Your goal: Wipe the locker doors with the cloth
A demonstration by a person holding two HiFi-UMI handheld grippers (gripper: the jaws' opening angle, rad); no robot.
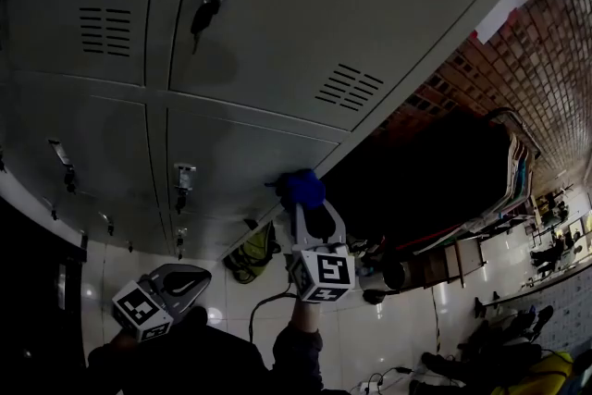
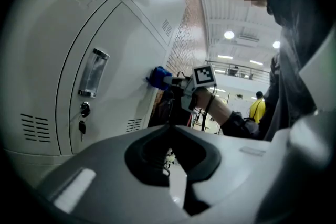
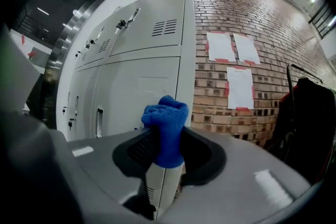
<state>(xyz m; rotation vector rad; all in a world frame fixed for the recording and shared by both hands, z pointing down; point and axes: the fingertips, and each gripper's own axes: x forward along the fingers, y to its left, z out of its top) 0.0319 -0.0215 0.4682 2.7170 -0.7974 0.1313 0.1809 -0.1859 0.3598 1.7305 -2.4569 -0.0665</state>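
My right claw point(image 3: 168, 136) is clamped on a bunched blue cloth point(image 3: 167, 113), held at the right edge of a grey locker door point(image 3: 134, 89). My left claw point(image 2: 169, 128) hangs closed, empty. So near the edge, the cloth could slide off onto the brick wall point(image 3: 220, 97).

A locker area in a large public hall: tall grey metal lockers point(image 3: 142, 86) with keys point(image 1: 205, 9) and vent slots point(image 1: 104, 30), a red brick wall point(image 3: 236, 13) bearing white paper notices point(image 3: 240, 86), and glossy white floor tiles point(image 1: 407, 328).
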